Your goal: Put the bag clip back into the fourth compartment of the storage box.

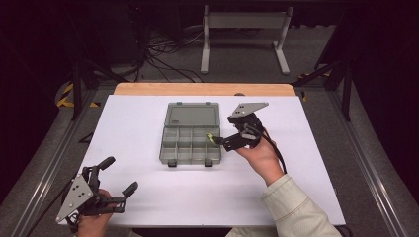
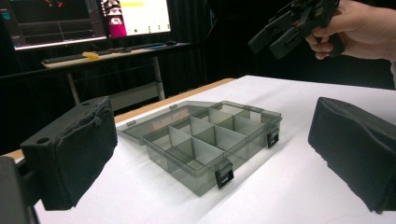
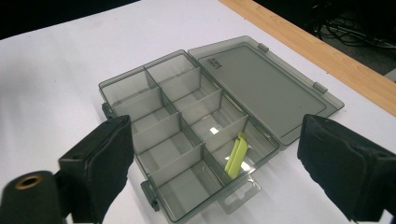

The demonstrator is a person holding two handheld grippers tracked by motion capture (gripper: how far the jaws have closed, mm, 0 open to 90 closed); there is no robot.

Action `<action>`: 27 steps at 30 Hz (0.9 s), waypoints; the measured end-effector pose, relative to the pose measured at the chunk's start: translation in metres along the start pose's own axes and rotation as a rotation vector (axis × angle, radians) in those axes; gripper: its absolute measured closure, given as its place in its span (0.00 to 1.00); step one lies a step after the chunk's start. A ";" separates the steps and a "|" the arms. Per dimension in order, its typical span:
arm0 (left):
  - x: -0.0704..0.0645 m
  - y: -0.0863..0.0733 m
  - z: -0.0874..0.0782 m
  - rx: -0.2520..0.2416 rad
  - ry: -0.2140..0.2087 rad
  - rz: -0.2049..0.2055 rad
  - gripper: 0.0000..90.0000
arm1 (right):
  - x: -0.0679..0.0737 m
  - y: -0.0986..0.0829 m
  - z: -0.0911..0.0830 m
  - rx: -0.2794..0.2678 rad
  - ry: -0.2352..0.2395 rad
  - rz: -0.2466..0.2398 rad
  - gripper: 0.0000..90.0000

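Jaws of right gripper [image 1: 221, 141] spread wide, empty, just above yellow-green clip [image 3: 236, 155] leaning in compartment box's [image 1: 170, 148] right-edge cell, long axis toward lid; left gripper [image 1: 117, 177] wide, near bench's [image 1: 123, 118] front-left corner.

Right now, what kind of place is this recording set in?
Probably a lab or data-collection workstation: a white-topped table inside a metal frame, loose cables on the floor, and lit monitors on a desk behind.

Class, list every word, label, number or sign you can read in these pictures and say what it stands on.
Nothing reads clearly.
Small moulded mark on the open lid of the compartment box: too small to read.
Monitor screens behind the table: text too blurred to read.
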State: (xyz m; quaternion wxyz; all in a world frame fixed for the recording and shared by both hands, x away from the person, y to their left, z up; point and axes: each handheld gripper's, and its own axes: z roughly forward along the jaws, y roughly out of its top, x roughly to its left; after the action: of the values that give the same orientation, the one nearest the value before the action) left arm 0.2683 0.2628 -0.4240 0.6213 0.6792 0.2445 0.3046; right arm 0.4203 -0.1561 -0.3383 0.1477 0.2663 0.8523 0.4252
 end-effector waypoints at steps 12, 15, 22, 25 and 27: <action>0.000 0.000 0.000 0.000 0.000 -0.001 0.02 | 0.007 -0.008 -0.029 -0.028 -0.016 -0.021 0.06; 0.000 0.000 0.000 0.000 0.001 -0.001 0.02 | 0.009 -0.014 -0.039 -0.049 -0.029 -0.028 0.05; -0.001 0.000 0.000 -0.003 0.003 -0.006 0.02 | 0.010 -0.032 -0.057 -0.110 -0.055 -0.028 0.02; -0.001 0.000 0.000 -0.001 0.002 -0.003 0.02 | 0.010 -0.044 -0.067 -0.131 -0.069 -0.021 0.01; -0.001 0.000 0.000 0.001 0.003 -0.001 0.02 | 0.009 -0.051 -0.072 -0.139 -0.072 -0.016 0.01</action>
State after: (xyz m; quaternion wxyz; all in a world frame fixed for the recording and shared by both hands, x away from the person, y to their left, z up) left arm 0.2680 0.2621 -0.4241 0.6208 0.6790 0.2458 0.3052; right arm 0.3613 -0.2228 -0.3367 0.1995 0.2638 0.8170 0.4723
